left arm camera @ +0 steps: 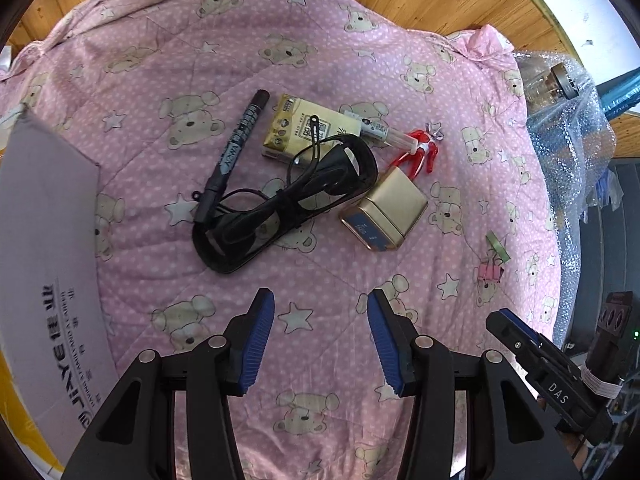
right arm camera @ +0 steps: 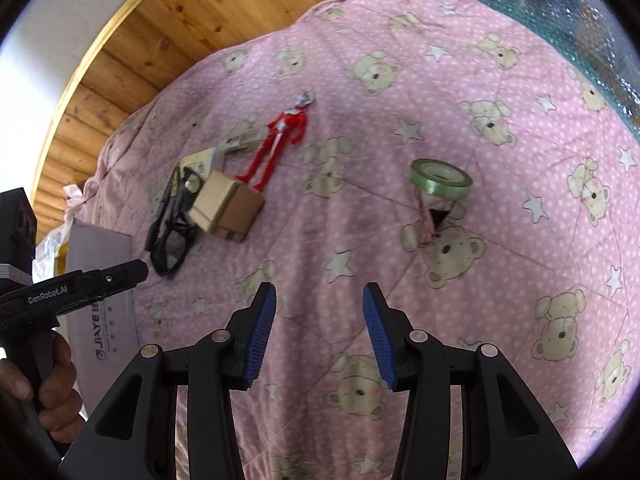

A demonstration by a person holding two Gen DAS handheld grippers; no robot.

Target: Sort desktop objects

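Left wrist: claw [left arm camera: 320, 336] wide, empty; black glasses [left arm camera: 280, 204] lie just ahead.

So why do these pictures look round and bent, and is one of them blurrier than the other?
Both are fisheye views, so the pink quilt bulges and the corners go black. The left wrist view is sharp: the marker pen lettering shows. The right wrist view is softer, the red figure and gold box smeared. Daylight is even, shadows faint.
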